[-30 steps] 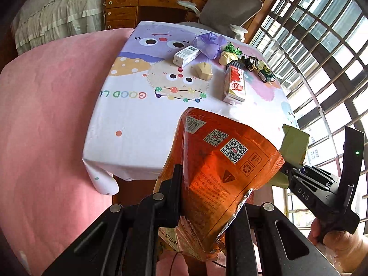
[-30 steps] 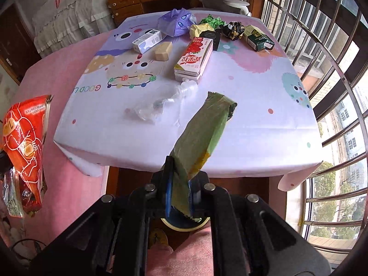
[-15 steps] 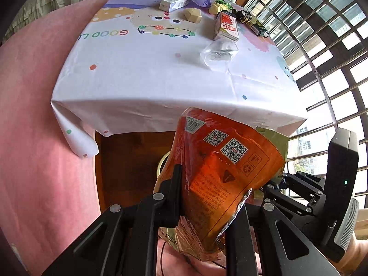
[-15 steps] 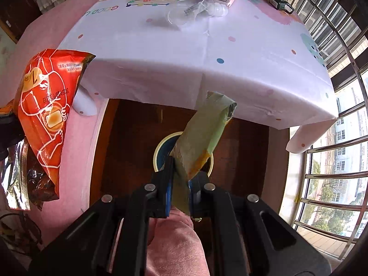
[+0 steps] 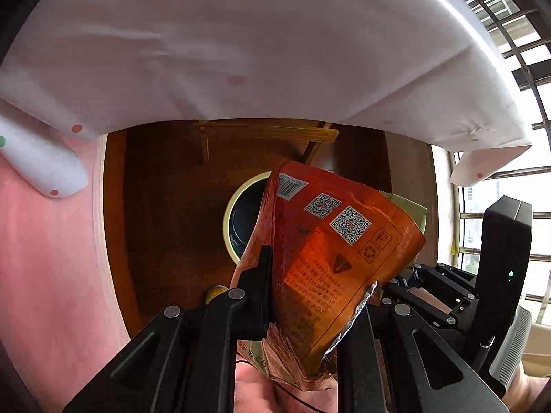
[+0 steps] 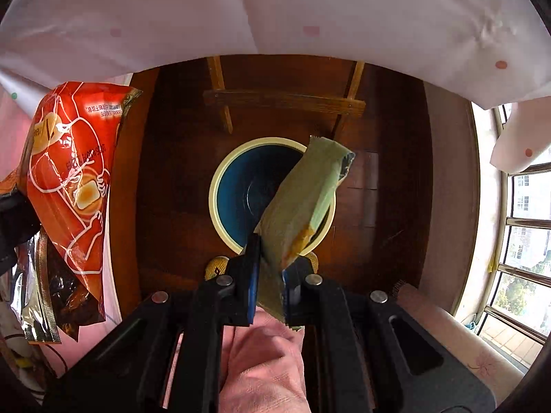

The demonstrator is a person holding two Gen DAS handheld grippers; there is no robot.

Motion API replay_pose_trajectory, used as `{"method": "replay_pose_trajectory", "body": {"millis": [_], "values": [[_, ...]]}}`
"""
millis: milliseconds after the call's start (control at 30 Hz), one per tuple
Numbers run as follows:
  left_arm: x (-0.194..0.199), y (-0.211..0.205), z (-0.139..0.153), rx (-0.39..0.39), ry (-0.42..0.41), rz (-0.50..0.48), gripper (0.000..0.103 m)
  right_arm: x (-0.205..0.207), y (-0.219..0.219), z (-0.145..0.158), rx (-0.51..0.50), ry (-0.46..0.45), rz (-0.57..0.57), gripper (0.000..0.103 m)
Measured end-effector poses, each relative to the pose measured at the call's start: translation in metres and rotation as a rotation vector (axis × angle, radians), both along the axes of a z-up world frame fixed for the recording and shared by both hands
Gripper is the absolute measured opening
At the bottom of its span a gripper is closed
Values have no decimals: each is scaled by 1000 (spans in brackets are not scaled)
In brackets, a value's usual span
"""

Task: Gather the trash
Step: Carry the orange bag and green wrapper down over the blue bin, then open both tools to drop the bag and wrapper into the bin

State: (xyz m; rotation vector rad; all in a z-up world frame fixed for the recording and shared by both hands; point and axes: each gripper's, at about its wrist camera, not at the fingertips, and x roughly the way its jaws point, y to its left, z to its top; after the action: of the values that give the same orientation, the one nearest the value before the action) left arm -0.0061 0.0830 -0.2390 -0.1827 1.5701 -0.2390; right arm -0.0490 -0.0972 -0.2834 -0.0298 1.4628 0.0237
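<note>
Here the creased green wrapper (image 6: 303,203) hangs above the bin (image 6: 220,186).

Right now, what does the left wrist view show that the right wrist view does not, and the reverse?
Only the left wrist view shows the printed back of the orange snack bag, with its barcode and QR codes, and the body of the right gripper beside it. Only the right wrist view shows the bag's illustrated front, the full round rim of the blue bin and the whole green wrapper gripped by its fingers. Both show the bin below, the wooden table frame and the white tablecloth.
</note>
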Motion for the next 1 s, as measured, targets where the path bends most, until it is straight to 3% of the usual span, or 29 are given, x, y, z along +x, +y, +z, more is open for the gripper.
{"method": "replay_pose_trajectory", "body": {"millis": [167,333,467,533,667,767,1000], "values": [[17,-7,-83,-21,67,42,15,9,-21,-68,33,37,-53,8],[30,-21,-154,-26,118,25,15,20,-36,-119,45,56,-82,9],[35,-38,-198,-32,154,-19,22,34,-46,-147,68,75,-113,13],[38,-47,-215,-19,171,-35,32,38,-52,-158,81,82,-119,14],[41,-56,-240,-4,200,-50,49,45,-56,-179,82,100,-105,19],[41,-56,-248,16,201,-56,65,46,-57,-190,76,105,-100,39],[31,-48,-242,62,185,-69,71,42,-55,-191,90,108,-105,40]]}}
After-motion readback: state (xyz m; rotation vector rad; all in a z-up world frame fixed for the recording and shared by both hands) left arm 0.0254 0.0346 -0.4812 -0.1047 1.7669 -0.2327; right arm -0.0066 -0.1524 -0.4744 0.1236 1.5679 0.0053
